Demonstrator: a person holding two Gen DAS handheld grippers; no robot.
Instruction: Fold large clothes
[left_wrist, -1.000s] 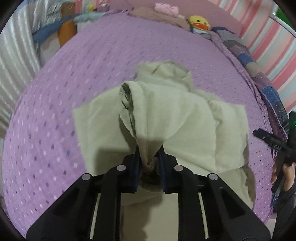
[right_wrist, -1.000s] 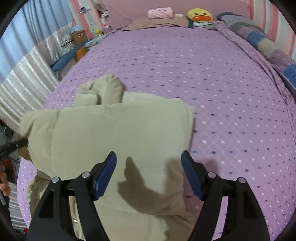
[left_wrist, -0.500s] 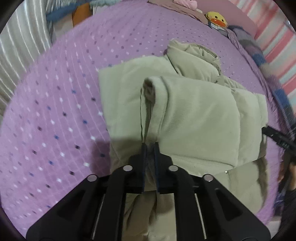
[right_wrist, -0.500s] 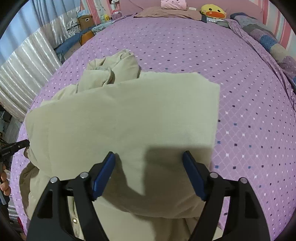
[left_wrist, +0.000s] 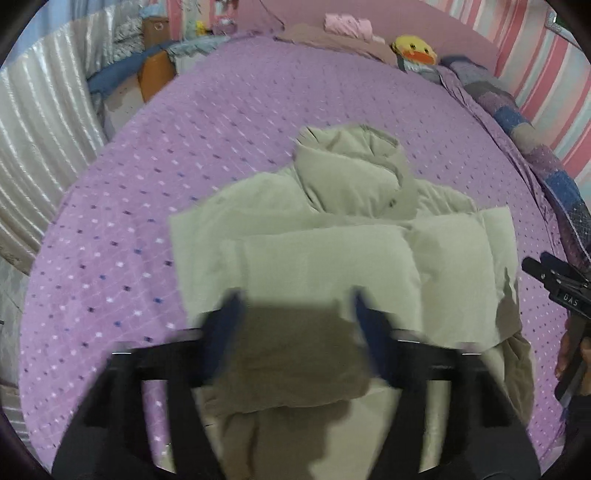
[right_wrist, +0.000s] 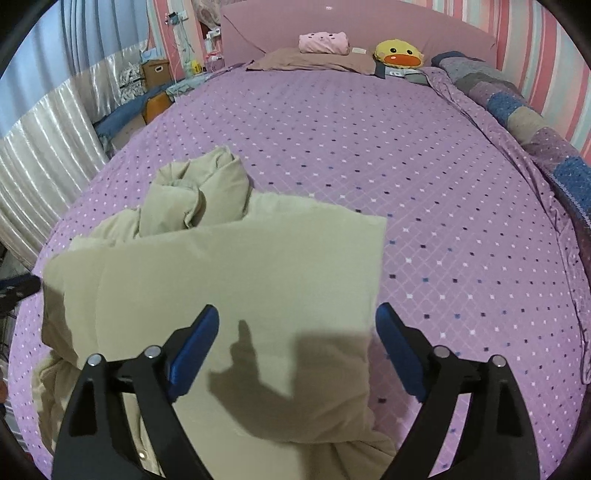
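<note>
Jacket (left_wrist: 332, 258): beige, padded, lying on the near part of the bed (left_wrist: 258, 122). Both sleeves folded in across the chest; hood (left_wrist: 351, 177) bunched at the far end; hem hanging toward the near edge.

Left gripper (left_wrist: 295, 321): jaws opening, blurred, over the folded sleeve, gripping nothing.

Right gripper (right_wrist: 295, 339): jaws wide and opening, over the other sleeve panel, empty.

Progress: side folds appear done. Left, by judgement: fold hem up toward hood, tidy.

Beyond: duck toy (right_wrist: 399, 53) and pillow (right_wrist: 314, 61) at headboard.
</note>
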